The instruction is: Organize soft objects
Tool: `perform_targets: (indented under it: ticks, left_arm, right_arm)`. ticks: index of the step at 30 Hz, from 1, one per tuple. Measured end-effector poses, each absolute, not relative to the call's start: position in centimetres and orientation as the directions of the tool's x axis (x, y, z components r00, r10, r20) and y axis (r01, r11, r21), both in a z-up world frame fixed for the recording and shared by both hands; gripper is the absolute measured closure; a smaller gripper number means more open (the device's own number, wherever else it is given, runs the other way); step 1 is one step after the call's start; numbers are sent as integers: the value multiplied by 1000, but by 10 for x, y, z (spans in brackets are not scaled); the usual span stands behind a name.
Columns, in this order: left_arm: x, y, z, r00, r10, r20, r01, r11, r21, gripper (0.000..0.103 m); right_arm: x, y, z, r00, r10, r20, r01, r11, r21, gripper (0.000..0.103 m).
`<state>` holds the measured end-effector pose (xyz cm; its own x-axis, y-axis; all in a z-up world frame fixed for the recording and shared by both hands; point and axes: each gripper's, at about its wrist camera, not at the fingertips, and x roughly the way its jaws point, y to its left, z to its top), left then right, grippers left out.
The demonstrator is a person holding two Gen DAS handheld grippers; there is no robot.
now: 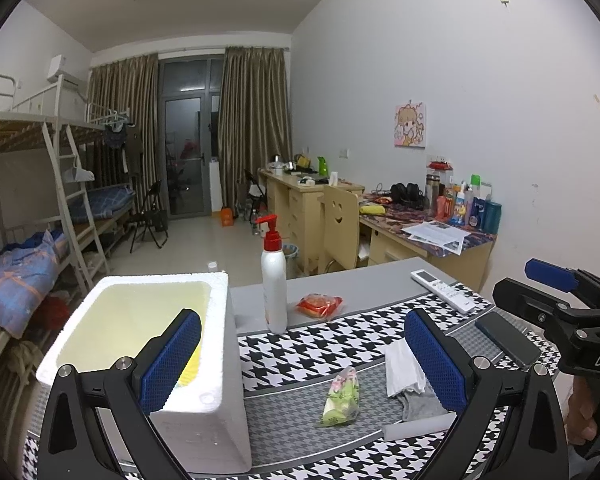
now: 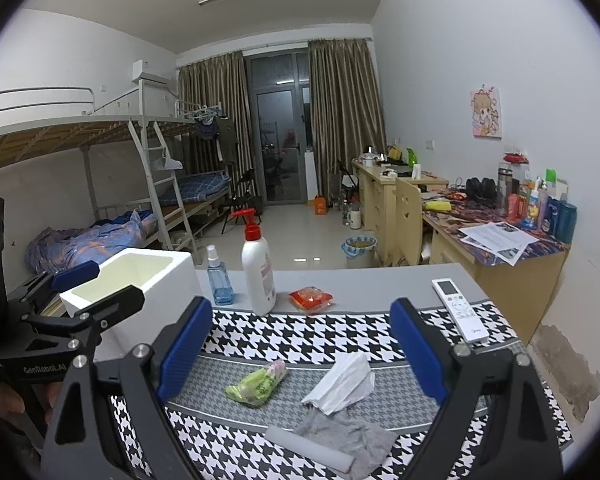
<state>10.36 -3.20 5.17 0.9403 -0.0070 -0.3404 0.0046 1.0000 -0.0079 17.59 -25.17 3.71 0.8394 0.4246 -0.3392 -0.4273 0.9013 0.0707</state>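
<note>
"GenRobot.AI" on left gripper (image 1: 302, 364); both it and right gripper (image 2: 302, 354) spread, empty. One foam box (image 1: 220, 360), two bottles, one tissue (image 2: 344, 380).

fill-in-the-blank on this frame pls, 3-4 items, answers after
1. The pump on the white lotion bottle is coloured ____.
2. The white tissue lies partly on a crumpled ____ cloth.
3. The jaws of the right gripper stand ____, holding nothing.
4. The remote control lies to the ____ of the red snack packet.

Missing words: red; grey; open; right
</note>
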Motion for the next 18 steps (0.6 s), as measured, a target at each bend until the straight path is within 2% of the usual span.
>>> perform_targets:
  ticks: [18]
  left_arm:
    - [116, -45, 35, 920, -33, -390, 33, 999, -6, 1]
  right_arm:
    - [191, -267, 24, 832, 396, -389, -393, 915, 91, 10]
